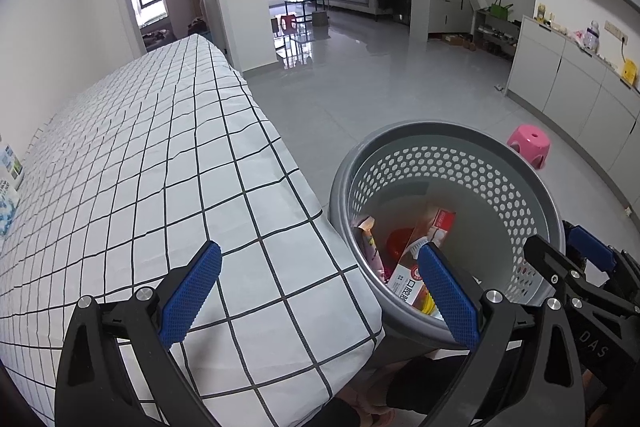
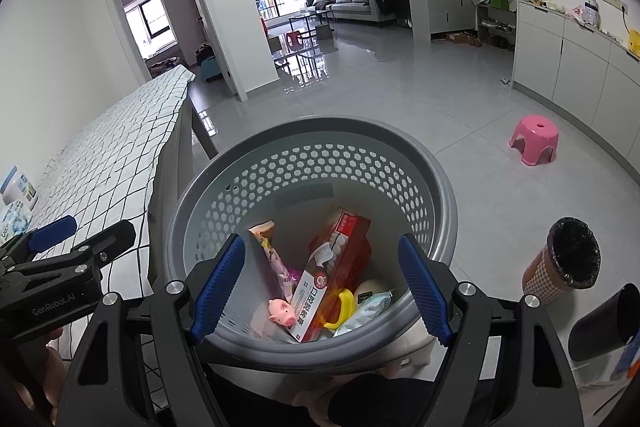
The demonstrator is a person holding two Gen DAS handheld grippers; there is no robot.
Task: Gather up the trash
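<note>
Both grippers are hanging spread and empty: the left gripper (image 1: 320, 291) over the checked white tablecloth's (image 1: 168, 155) corner, the right gripper (image 2: 322, 285) above the round grey perforated plastic basket (image 2: 444, 195). Only the right view is showing the small pink pig toy (image 2: 281, 310) lying beside the red toothpaste box (image 2: 332, 267) inside.

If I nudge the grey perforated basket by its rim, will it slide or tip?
The grey basket is tall with thin perforated walls, so probably light and prone to tipping. Only small items like the toothpaste box and pink pig toy weigh the bottom. The glossy tile floor likely lets it slide.
</note>
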